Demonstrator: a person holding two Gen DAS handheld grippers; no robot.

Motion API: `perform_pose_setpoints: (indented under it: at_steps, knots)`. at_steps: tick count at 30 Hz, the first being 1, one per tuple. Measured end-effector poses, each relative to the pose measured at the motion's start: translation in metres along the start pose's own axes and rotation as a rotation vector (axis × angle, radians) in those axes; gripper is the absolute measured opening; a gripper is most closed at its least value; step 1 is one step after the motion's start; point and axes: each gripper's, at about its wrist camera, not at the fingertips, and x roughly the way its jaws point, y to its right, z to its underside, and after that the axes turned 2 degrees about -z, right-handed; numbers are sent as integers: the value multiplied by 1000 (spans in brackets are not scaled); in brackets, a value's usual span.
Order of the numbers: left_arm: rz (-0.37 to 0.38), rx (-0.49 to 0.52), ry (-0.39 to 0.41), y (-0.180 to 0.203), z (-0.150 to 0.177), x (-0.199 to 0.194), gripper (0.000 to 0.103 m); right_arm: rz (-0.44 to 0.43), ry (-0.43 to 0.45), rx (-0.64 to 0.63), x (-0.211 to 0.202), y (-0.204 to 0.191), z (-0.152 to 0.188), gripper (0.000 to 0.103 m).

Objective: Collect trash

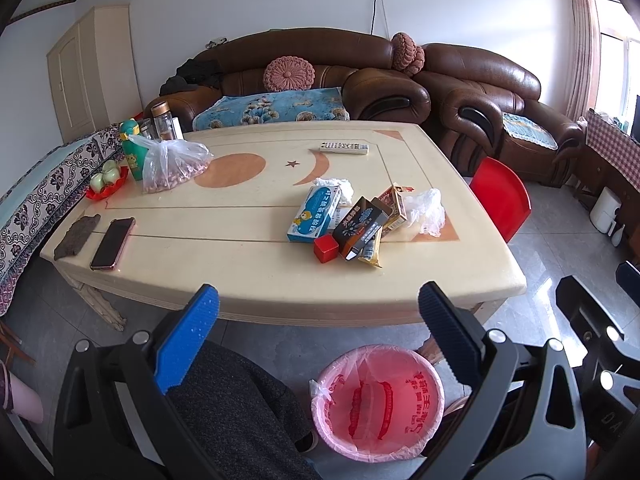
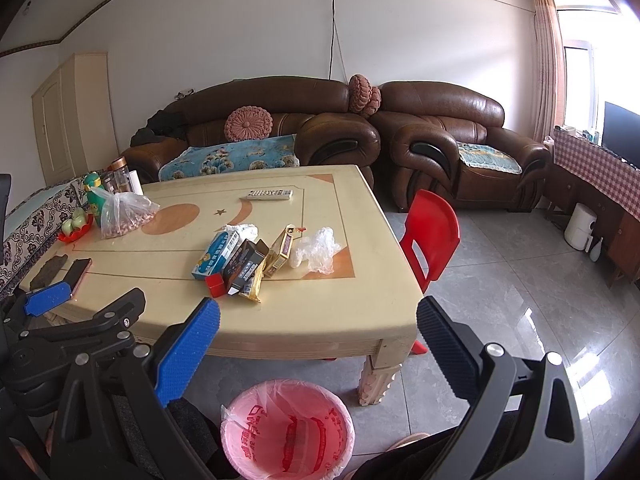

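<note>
Left gripper (image 1: 318, 308) and right gripper (image 2: 318, 320): jaws spread wide, nothing held, both above the floor before the table. Below and between each pair of jaws, a pink round plastic bin lined with a printed bag (image 1: 378, 402) (image 2: 288, 428). Beyond the jaw tips, on the cream table with orange inlay (image 1: 248, 272) (image 2: 320, 316), a cluster of trash: small red cube (image 1: 326, 247), black carton (image 1: 358, 226), blue-and-white box (image 1: 314, 214), brown-gold carton (image 1: 394, 204), crumpled clear plastic wrap (image 1: 426, 210). Farther off, a white remote control (image 1: 344, 147).

One table (image 1: 248, 280), one pink bin (image 1: 378, 402), four boxes (image 1: 314, 214), two phones (image 1: 113, 243), one chair (image 1: 502, 200).
</note>
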Motion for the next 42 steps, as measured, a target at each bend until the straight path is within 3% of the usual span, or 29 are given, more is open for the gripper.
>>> perform_pose_setpoints:
  at_steps: [42]
  knots:
    - [6, 9, -3, -2, -3, -5, 98, -2, -1, 1, -4, -2, 2, 97]
